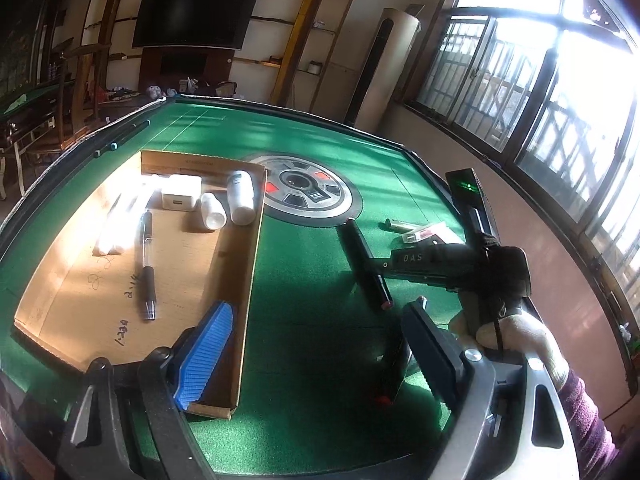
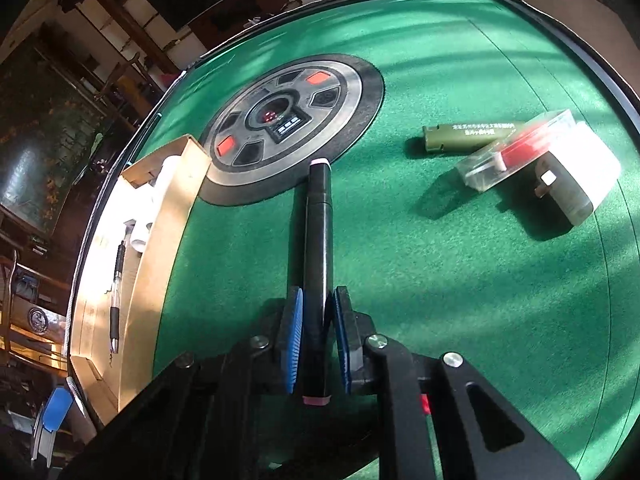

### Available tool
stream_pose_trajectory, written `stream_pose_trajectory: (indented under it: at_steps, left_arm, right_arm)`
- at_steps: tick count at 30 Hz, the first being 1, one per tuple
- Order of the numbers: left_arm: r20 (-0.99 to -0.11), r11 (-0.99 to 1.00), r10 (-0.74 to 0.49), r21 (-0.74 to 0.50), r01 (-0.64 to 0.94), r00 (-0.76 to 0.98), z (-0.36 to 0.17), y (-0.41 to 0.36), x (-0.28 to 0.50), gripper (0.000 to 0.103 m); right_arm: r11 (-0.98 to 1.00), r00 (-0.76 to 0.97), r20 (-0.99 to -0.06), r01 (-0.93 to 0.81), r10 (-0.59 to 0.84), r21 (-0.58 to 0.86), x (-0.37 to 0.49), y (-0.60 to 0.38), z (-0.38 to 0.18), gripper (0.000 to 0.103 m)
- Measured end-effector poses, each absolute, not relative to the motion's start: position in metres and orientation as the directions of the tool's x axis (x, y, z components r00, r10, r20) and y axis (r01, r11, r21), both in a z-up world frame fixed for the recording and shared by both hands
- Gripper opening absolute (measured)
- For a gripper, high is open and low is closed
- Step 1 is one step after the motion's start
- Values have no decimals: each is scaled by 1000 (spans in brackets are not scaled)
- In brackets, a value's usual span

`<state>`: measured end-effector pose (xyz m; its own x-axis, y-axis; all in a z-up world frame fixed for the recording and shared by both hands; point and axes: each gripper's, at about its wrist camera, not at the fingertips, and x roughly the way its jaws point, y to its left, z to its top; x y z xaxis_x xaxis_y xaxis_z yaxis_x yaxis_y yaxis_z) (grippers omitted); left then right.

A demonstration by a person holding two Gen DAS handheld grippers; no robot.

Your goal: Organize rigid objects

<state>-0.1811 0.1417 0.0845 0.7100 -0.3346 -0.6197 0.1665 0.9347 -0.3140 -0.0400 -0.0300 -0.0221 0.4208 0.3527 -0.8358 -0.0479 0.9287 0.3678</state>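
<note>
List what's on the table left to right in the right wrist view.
Cardboard tray holding a pen → black marker in the right gripper → olive lighter → clear case → white plug adapter.

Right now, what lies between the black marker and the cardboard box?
Only bare green felt separates the marker from the box, shown in the right wrist view.

Cardboard tray [image 1: 248, 264] left of table's centre console [image 1: 302, 190]; marker [image 2: 318, 248] lies before console; lighter [image 2: 472, 136] to its right
</note>
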Motion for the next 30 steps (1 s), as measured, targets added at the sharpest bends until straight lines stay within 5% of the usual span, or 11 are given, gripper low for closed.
stream_pose_trajectory:
  at_steps: [7, 11, 14, 18, 21, 22, 24, 25, 30]
  left_arm:
    - [-664, 936, -337, -311, 163, 668, 73, 140, -171, 89]
    - [-696, 946, -324, -248, 209, 640, 67, 118, -164, 89]
    - [-717, 960, -269, -146, 238, 643, 60, 96, -156, 89]
    - [-735, 963, -228, -73, 260, 639, 49, 72, -133, 89]
    - [-762, 956, -222, -46, 290, 609, 39, 56, -112, 72]
    - [-770, 952, -220, -36, 304, 599, 36, 50, -106, 61]
    - [-795, 943, -221, -27, 331, 565, 25, 41, -94, 21]
    - [-792, 943, -227, -33, 331, 567, 23, 41, -91, 14]
    - [-786, 946, -259, -91, 310, 562, 20, 51, -90, 14]
  right_arm:
    - [840, 384, -757, -103, 528, 533, -80, -19, -10, 23]
    - [916, 654, -673, -79, 345, 393, -94, -63, 27, 51]
    - [951, 763, -617, 10, 192, 309, -100, -101, 33, 51]
    - [905, 787, -591, 107, 176, 412, -98, -148, 14, 51]
    - [883, 774, -610, 156, 169, 443, -94, -163, 3, 51]
    - [873, 778, -602, 156, 179, 461, -94, -167, 3, 51]
    - [874, 775, -605, 157, 180, 460, -93, -166, 1, 51]
    - [874, 769, -611, 154, 186, 460, -92, -163, 0, 51]
    - [896, 753, -624, 110, 208, 431, -91, -146, -1, 51]
